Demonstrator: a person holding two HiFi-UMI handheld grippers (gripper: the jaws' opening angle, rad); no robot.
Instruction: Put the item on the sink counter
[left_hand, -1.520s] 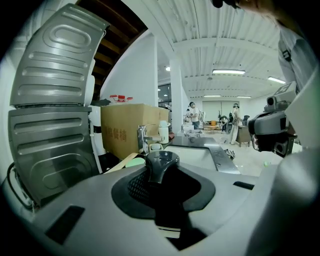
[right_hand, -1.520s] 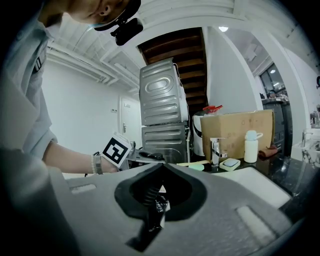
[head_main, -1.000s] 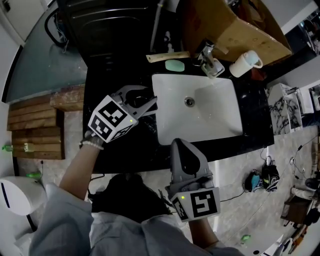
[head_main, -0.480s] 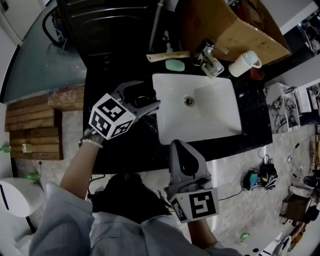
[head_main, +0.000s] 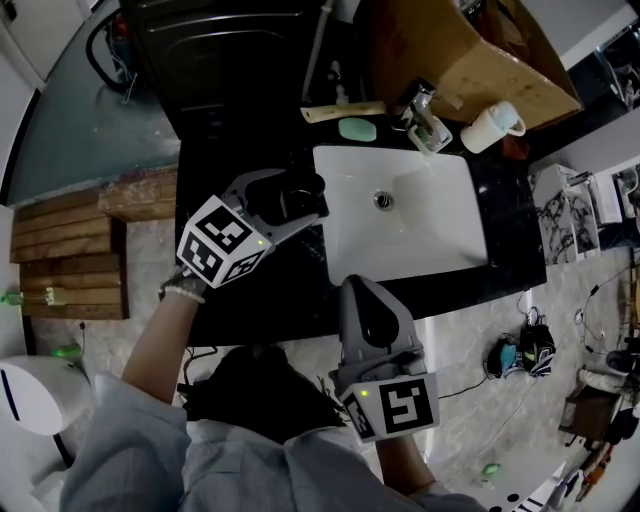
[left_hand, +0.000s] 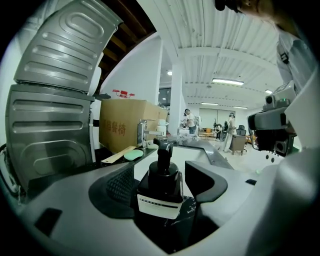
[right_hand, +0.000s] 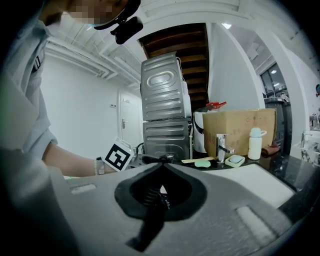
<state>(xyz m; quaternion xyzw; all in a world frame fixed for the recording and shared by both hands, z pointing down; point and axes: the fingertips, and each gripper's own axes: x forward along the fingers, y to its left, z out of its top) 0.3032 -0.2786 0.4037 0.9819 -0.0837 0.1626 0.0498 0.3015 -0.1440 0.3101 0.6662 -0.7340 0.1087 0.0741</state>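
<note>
A black pump bottle (head_main: 297, 202) with a white label stands upright on the black sink counter (head_main: 250, 300), just left of the white basin (head_main: 440, 260). My left gripper (head_main: 306, 194) is around it and its jaws are opening. In the left gripper view the bottle (left_hand: 161, 187) sits between the two pads with a gap on each side. My right gripper (head_main: 352, 286) hovers at the counter's front edge, shut, with nothing in it; its tips (right_hand: 162, 161) meet.
Behind the basin are a faucet (head_main: 425, 115), a green soap (head_main: 357, 129), a wooden stick (head_main: 340, 112) and a white cup (head_main: 490, 127). A cardboard box (head_main: 470, 50) and a dark washing machine (head_main: 230, 50) stand at the back.
The left gripper's jaws have spread apart around the bottle, which now stands free. The left gripper shifted slightly right. The right gripper has stayed put.
</note>
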